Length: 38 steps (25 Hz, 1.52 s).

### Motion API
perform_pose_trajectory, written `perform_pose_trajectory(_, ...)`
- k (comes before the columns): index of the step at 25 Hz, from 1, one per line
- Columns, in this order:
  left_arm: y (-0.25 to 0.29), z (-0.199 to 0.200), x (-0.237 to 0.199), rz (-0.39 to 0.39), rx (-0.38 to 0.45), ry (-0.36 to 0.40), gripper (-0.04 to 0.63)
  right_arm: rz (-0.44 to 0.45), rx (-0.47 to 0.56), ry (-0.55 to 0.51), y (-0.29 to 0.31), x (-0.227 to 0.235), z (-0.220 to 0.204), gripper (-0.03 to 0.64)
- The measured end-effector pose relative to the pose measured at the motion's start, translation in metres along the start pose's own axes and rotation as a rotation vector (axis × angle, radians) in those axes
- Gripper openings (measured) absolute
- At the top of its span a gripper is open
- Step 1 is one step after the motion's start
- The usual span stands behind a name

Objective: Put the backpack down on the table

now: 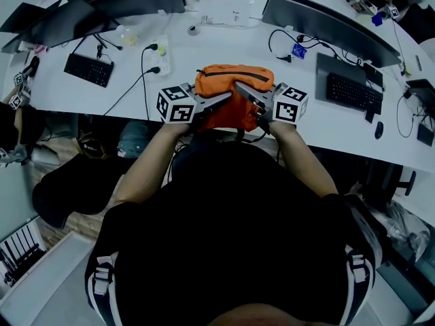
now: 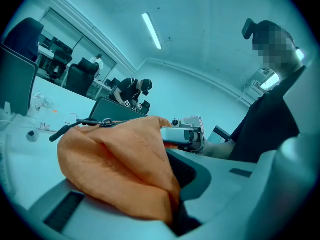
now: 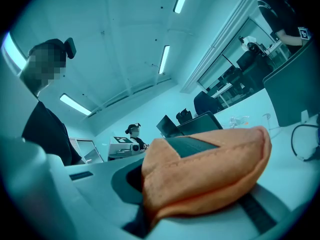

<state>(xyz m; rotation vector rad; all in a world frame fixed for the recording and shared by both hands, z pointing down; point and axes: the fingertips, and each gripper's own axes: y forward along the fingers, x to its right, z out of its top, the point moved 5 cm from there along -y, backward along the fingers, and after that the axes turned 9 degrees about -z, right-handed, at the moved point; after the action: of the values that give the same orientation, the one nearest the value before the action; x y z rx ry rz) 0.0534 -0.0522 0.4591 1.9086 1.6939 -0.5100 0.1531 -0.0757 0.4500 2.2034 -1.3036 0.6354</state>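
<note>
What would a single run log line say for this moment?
left gripper: shut on backpack | right gripper: shut on backpack | backpack: orange, at table near edge | release: not yet

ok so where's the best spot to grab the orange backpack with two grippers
Probably a bunched fold of cloth on each flank, coming in level from its left and right. The orange backpack is soft and slumped at the table edge, so the left gripper and right gripper, each shut on a fold, share its weight.
</note>
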Motion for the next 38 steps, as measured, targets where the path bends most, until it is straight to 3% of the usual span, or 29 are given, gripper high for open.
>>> perform_pose_trajectory(14,-0.007,0.006,-0.039,-0.058,-0.027,-0.035,0.067,-0.06,-0.004,0.029,0.024,0.024,0.004,0.046)
perform_pose_trajectory(38,-0.044,0.001,-0.107,-0.087,-0.061,-0.115,0.067,-0.105,-0.046,0.104,0.092,0.058,-0.004,0.046)
